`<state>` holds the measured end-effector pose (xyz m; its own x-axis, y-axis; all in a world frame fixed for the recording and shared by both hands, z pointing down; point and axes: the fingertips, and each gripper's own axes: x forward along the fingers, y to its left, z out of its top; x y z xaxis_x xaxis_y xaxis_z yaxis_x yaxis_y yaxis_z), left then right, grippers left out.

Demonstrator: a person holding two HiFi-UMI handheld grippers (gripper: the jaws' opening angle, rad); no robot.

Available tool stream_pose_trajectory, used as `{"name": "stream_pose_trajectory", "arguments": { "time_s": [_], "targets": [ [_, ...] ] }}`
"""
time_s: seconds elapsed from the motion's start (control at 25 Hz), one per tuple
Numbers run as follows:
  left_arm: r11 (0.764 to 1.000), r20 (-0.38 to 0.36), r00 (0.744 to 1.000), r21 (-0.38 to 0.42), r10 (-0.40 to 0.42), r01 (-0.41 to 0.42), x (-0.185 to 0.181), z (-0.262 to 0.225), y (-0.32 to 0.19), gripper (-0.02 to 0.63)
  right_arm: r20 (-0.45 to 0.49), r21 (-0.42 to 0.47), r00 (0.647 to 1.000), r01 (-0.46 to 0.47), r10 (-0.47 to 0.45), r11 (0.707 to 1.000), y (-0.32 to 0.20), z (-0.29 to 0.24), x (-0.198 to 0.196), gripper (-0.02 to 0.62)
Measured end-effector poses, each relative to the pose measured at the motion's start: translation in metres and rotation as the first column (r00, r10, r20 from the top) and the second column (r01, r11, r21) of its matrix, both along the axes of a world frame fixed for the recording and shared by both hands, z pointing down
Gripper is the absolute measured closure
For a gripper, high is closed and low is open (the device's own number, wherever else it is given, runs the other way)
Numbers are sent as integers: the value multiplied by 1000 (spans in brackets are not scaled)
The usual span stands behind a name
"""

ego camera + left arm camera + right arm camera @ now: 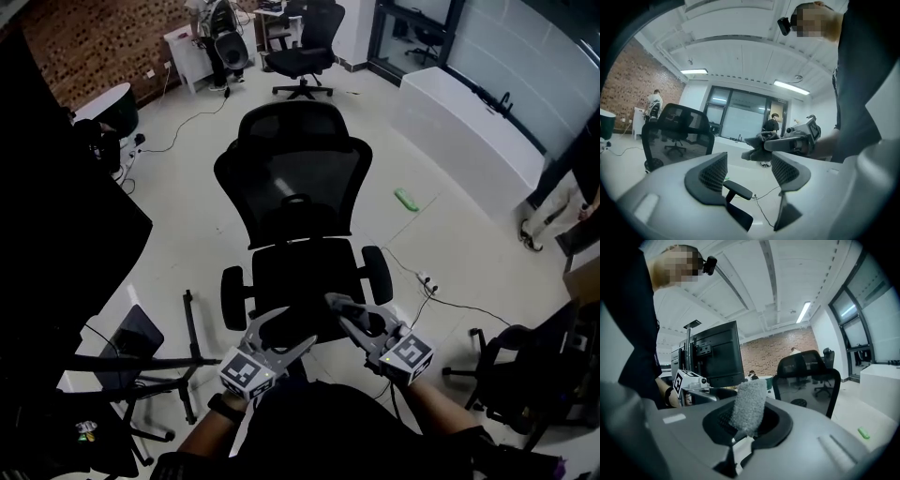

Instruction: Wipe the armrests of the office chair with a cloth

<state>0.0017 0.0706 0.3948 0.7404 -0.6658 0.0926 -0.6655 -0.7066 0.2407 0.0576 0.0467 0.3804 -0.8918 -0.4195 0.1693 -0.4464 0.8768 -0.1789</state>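
Note:
The black mesh office chair (295, 187) stands in front of me, with its left armrest (232, 296) and right armrest (378, 274) on either side of the seat. Over the seat's front edge, my left gripper (286, 333) is open and holds nothing. Beside it, my right gripper (345, 309) is shut on a grey cloth (749, 405) that sticks up between its jaws. In the left gripper view, one armrest (737, 190) shows between the open jaws of the left gripper (745, 171), and the cloth (761, 142) hangs from the right gripper beyond. Neither gripper touches an armrest.
A green object (406, 199) and cables lie on the floor right of the chair. A black stand with splayed legs (178, 366) and a dark monitor (56, 234) are at left. Another chair (520, 375) is at right, a white counter (459, 122) behind it.

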Motion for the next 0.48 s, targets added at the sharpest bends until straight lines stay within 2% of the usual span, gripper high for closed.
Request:
{"name": "stream_pose_trajectory", "arguments": {
  "time_s": [0.24, 0.48],
  "targets": [
    [999, 11, 999, -9, 39, -39, -54, -4, -41, 287, 2, 6, 998, -56, 56, 998, -46, -10, -48, 561],
    [998, -3, 998, -19, 62, -62, -73, 2, -66, 287, -26, 4, 998, -63, 63, 998, -65, -7, -72, 561]
  ]
}}
